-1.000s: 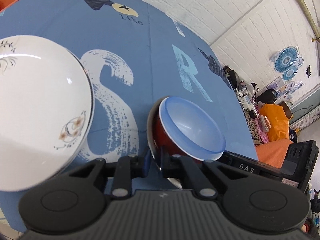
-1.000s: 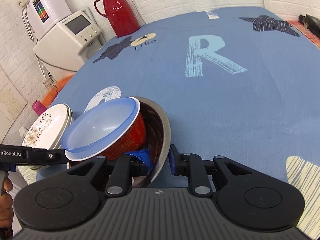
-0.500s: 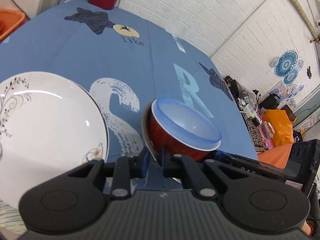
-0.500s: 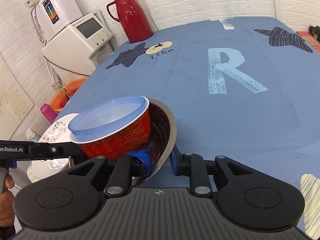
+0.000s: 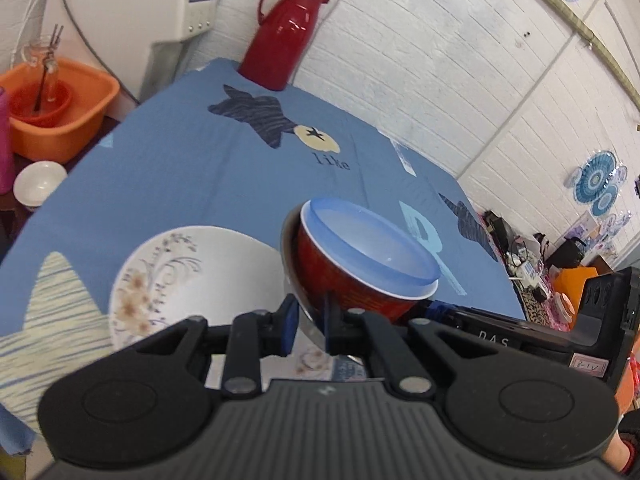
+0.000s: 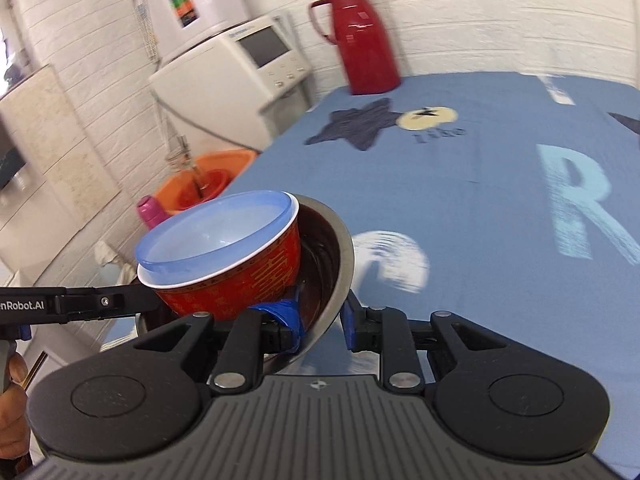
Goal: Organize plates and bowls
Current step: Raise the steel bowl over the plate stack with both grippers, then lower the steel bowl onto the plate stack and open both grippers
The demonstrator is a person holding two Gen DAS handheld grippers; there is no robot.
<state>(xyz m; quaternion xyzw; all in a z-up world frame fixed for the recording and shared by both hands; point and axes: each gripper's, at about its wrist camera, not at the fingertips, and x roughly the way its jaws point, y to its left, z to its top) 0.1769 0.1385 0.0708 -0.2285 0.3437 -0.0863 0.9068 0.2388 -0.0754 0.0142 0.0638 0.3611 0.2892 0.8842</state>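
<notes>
Both grippers share the load: left gripper (image 5: 307, 326) and right gripper (image 6: 322, 330) each pinch opposite rims of the steel bowl (image 6: 334, 264), keeping the nested red bowl (image 6: 240, 276) level, aloft beside the white plate (image 5: 192, 280).

I see a red thermos jug (image 5: 286, 28) standing at the far end of the table (image 5: 192, 160), which has a blue cloth with a dark star on it. Beside the table sits an orange tub (image 5: 60, 108). A white machine (image 6: 236, 68) stands near the wall.
</notes>
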